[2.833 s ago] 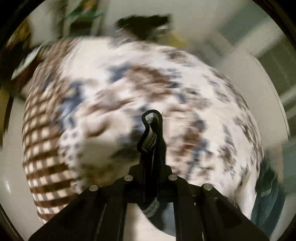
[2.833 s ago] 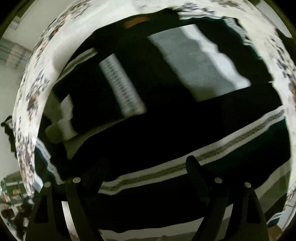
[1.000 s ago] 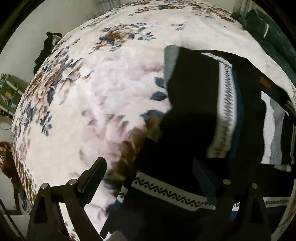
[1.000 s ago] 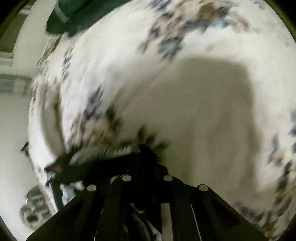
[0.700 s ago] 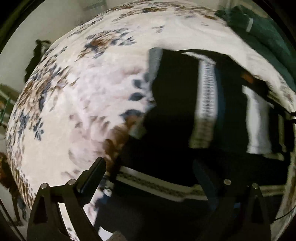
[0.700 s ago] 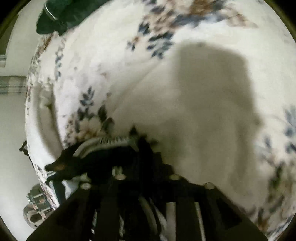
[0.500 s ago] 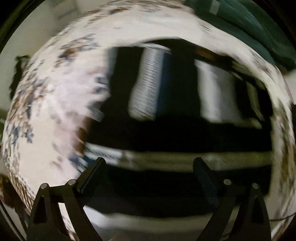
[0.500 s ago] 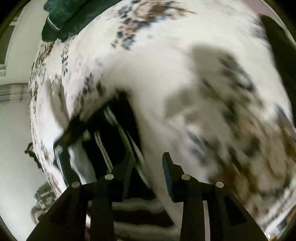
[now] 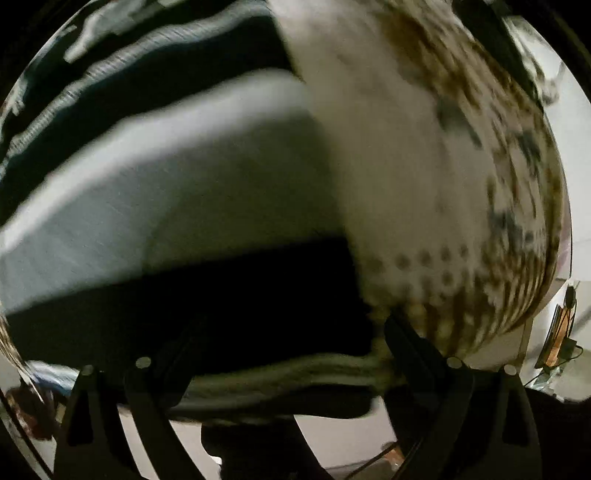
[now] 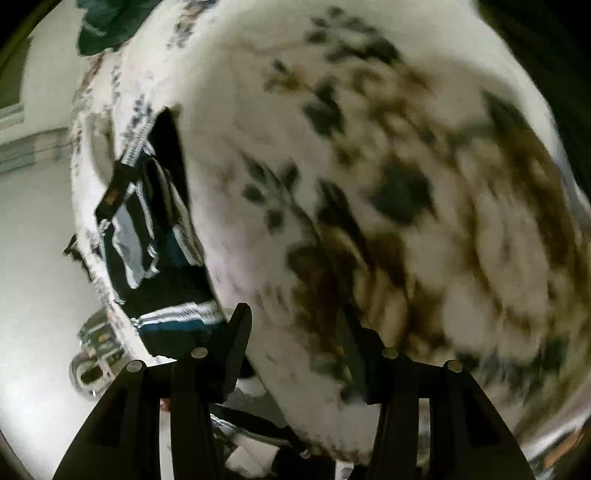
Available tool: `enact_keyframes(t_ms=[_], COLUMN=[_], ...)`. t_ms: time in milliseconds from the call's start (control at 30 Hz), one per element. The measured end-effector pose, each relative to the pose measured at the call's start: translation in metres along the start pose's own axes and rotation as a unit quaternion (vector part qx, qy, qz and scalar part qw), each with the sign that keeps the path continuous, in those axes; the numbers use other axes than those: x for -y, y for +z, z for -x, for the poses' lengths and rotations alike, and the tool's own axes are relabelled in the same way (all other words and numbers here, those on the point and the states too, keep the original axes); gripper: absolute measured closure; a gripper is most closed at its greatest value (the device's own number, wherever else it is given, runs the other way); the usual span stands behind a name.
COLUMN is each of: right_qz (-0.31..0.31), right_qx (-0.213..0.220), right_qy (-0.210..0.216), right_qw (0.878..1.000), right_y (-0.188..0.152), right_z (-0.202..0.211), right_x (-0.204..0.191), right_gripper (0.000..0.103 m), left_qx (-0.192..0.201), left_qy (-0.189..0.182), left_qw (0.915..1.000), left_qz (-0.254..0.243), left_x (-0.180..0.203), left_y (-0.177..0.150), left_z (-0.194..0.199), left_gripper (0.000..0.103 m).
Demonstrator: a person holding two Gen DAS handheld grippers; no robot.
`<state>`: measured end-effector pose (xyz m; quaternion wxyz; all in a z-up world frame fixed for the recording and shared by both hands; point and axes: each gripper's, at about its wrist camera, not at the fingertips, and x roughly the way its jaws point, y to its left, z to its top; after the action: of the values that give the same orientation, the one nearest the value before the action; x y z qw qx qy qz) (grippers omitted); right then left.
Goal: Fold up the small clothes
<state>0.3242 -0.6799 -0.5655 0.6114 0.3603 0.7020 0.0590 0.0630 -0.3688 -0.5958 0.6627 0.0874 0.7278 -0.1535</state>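
Observation:
A dark garment with grey and white patterned stripes (image 9: pixel 166 192) lies on a white floral blanket (image 9: pixel 424 166). It fills the left of the blurred left wrist view. My left gripper (image 9: pixel 291 332) is open and empty, close over the garment's near edge. In the right wrist view the same garment (image 10: pixel 147 229) lies folded at the left on the blanket (image 10: pixel 369 184). My right gripper (image 10: pixel 291 325) is open and empty over the blanket, just right of the garment.
A dark green garment (image 10: pixel 107 26) lies at the blanket's far top left in the right wrist view. The bed edge and pale floor (image 10: pixel 33 258) lie to the left. Both views are motion blurred.
My right gripper let go of the garment and opened, then swung away over the blanket. My left gripper stayed open and swept in closer over the garment.

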Motion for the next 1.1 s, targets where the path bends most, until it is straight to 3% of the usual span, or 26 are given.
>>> enact_keyframes(t_ms=[67,133,200,233,267,300,433,533,567,600,633,700,833,967,1100], right_qz=[0.017,0.029,0.038,0.041,0.043,0.046,0.025,0.005,0.019,0.034,0.058,0.066,0.066,0.069,0.102], right_qx=[-0.002,0.000,0.000,0.004,0.009,0.008,-0.003,-0.025,-0.026,-0.021,0.008,0.026,0.014,0.014,0.019], right_qy=[0.026,0.053,0.083,0.091,0.102,0.112,0.114,0.121,0.116,0.095,0.065,0.044,0.032,0.045,0.031], right_qw=[1.000,0.998,0.996,0.995,0.994,0.993,0.993,0.992,0.993,0.995,0.996,0.997,0.997,0.996,0.994], right_y=[0.026,0.056,0.088,0.102,0.121,0.133,0.175,0.184,0.181,0.177,0.174,0.177,0.178,0.173,0.163], right_z=[-0.008,-0.019,-0.034,-0.040,-0.049,-0.054,-0.090,-0.114,-0.118,-0.119,-0.110,-0.103,-0.111,-0.101,-0.077], right_x=[-0.015,-0.034,-0.056,-0.065,-0.079,-0.086,-0.110,-0.114,-0.120,-0.123,-0.130,-0.129,-0.134,-0.155,-0.182], right_gripper=[0.052,0.052,0.052,0.052,0.052,0.052,0.052,0.054,0.088,0.095,0.095,0.096,0.096,0.095,0.095], left_qx=[-0.001,0.009,0.021,0.028,0.035,0.042,0.063,0.071,0.072,0.074,0.075,0.080,0.088,0.099,0.126], left_qy=[0.002,0.015,0.037,0.045,0.055,0.060,0.051,0.054,0.052,0.052,0.053,0.049,0.045,0.031,0.009], left_qw=[1.0000,0.9997,0.9987,0.9979,0.9967,0.9956,0.9934,0.9925,0.9924,0.9922,0.9920,0.9917,0.9903,0.9881,0.9823], left_qz=[0.008,0.017,0.029,0.038,0.048,0.059,0.081,0.083,0.085,0.086,0.086,0.088,0.098,0.114,0.138], left_x=[0.019,0.029,0.034,0.034,0.032,0.029,0.027,0.032,0.034,0.035,0.034,0.035,0.021,-0.007,-0.032], left_y=[-0.006,-0.007,-0.004,-0.003,-0.001,0.000,-0.004,-0.011,-0.013,-0.014,-0.018,-0.020,-0.038,-0.047,-0.059], left_z=[-0.012,-0.019,-0.022,-0.021,-0.020,-0.017,-0.005,0.003,0.004,0.007,0.011,0.017,0.035,0.068,0.107], left_gripper=[0.015,0.036,0.068,0.076,0.094,0.097,0.099,0.099,0.099,0.099,0.099,0.099,0.099,0.099,0.100])
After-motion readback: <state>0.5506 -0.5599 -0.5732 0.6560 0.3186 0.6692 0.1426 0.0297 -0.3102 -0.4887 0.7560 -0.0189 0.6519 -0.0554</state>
